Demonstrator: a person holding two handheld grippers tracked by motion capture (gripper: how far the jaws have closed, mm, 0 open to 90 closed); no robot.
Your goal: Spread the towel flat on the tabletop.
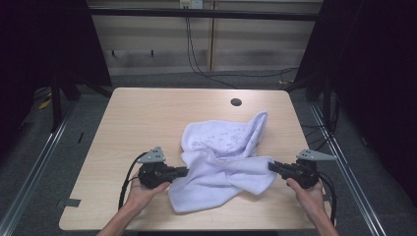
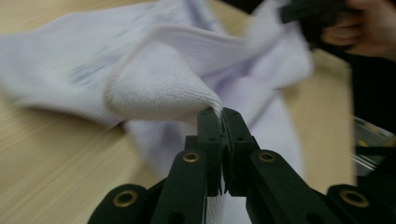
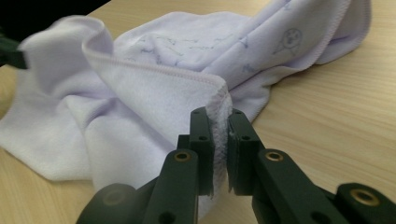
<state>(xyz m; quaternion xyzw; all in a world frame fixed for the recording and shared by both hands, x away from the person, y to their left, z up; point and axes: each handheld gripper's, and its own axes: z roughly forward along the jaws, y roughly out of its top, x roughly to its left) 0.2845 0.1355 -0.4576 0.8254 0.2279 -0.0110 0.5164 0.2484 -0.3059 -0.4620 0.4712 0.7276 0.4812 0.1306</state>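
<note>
Lilac towel [image 1: 223,162] lies crumpled on the table [image 1: 142,118], right of centre toward the near edge. Left gripper [image 1: 186,171] is clamped on its left edge, right gripper [image 1: 270,166] clamped on its right corner, so the cloth spans between both.

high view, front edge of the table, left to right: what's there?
Person's left hand → left tool, black, shut on cloth → crumpled pale lilac terry towel → right tool, black, shut on the towel's opposite edge → person's right hand, all over the light wooden table.
</note>
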